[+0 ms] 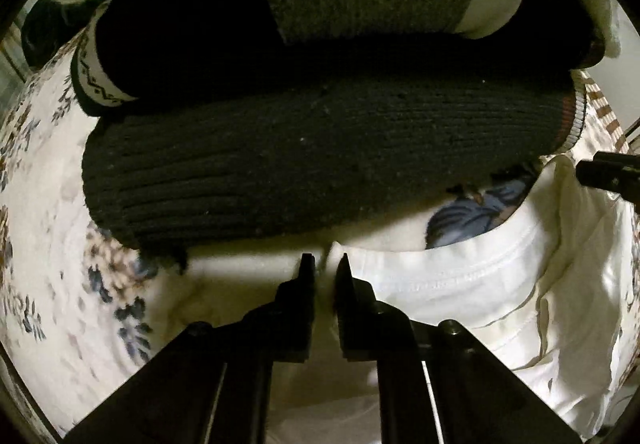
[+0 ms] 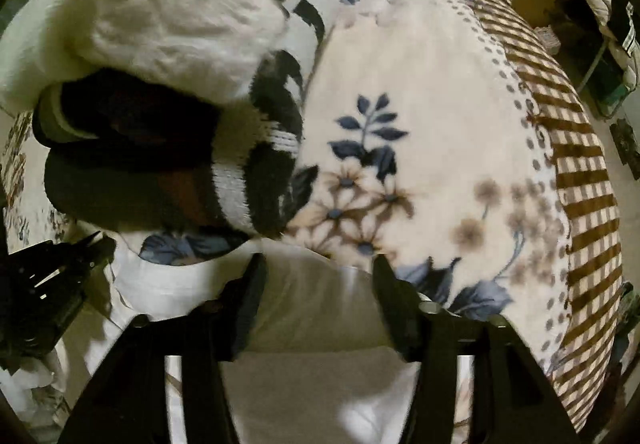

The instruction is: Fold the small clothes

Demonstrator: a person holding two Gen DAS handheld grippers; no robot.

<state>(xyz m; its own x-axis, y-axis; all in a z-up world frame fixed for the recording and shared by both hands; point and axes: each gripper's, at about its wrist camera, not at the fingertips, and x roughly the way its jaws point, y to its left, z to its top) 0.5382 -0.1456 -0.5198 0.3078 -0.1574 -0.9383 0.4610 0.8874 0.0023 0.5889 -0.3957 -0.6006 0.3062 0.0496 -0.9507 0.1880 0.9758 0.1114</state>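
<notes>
Left wrist view: the left gripper (image 1: 325,264) points down at a white garment (image 1: 460,284) spread on a floral blanket (image 1: 52,244). Its two black fingers (image 1: 306,284) stand almost together, with a thin fold of the white cloth pinched in the narrow gap. Just beyond lies a stack of folded knitwear, a dark ribbed sweater (image 1: 300,156) at the bottom. The right gripper's tip (image 1: 608,172) shows at the right edge.

Right wrist view: the right gripper (image 2: 318,272) hovers over the same white garment (image 2: 312,308), its fingers (image 2: 256,284) spread wide and holding nothing. The stack rises to the left, a fluffy white sweater (image 2: 160,20) on top. The left gripper (image 2: 48,284) is at the left edge. The blanket (image 2: 440,124) stretches away to a brown checked border.
</notes>
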